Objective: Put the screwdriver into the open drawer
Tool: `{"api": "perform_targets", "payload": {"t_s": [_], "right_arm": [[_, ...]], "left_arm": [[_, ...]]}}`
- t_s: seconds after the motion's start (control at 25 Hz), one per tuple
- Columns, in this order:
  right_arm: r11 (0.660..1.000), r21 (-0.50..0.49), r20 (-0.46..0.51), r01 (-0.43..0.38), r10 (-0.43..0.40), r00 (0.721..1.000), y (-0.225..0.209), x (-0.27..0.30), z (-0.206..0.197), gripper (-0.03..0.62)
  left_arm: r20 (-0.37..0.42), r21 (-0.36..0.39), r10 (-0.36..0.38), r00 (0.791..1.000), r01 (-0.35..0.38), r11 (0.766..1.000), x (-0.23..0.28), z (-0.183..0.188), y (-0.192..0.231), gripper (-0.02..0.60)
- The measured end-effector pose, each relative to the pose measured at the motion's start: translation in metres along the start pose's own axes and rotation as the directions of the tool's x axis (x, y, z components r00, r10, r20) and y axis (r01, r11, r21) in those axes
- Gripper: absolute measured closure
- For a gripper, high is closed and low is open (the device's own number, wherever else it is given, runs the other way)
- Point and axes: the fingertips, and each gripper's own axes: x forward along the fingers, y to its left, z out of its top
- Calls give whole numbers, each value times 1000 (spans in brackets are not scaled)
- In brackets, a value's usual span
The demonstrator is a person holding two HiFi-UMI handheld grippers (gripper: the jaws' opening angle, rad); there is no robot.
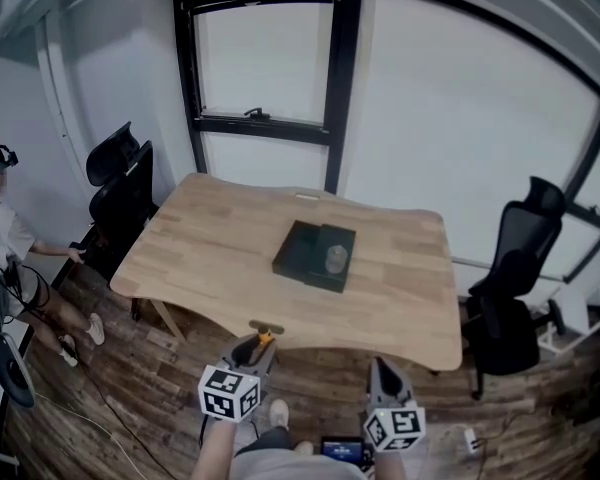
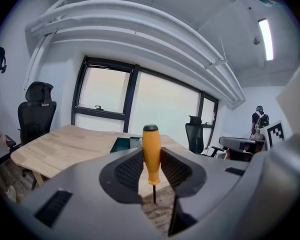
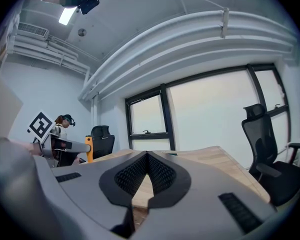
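The screwdriver (image 2: 151, 153) has an orange handle with a black cap and a thin dark shaft pointing down. My left gripper (image 2: 151, 168) is shut on its handle and holds it upright. In the head view that gripper (image 1: 256, 352) hovers just short of the table's near edge, the orange handle (image 1: 266, 338) showing at its tip. A dark flat drawer box (image 1: 315, 253) lies mid-table with a small clear object (image 1: 336, 259) on top; it also shows beyond the handle (image 2: 121, 144). My right gripper (image 1: 384, 376) is below the table edge, its jaws (image 3: 147, 157) shut with nothing held.
The wooden table (image 1: 210, 238) stands before a large window. Black office chairs stand at the left (image 1: 120, 193) and right (image 1: 515, 288). A person (image 1: 5, 243) stands at the far left. Cables lie on the wooden floor (image 1: 110, 408).
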Motion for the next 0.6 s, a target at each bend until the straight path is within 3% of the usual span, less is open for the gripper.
{"api": "perform_targets", "payload": {"t_s": [0.32, 0.6], "right_arm": [[1000, -19, -27, 13, -14, 1000, -24, 31, -5, 597], [1000, -8, -42, 29, -29, 999, -45, 97, -3, 597]], "left_arm": [[-8, -9, 9, 1000, -9, 1000, 38, 5, 18, 471], [-33, -25, 1, 999, -2, 1000, 97, 15, 53, 472]]}}
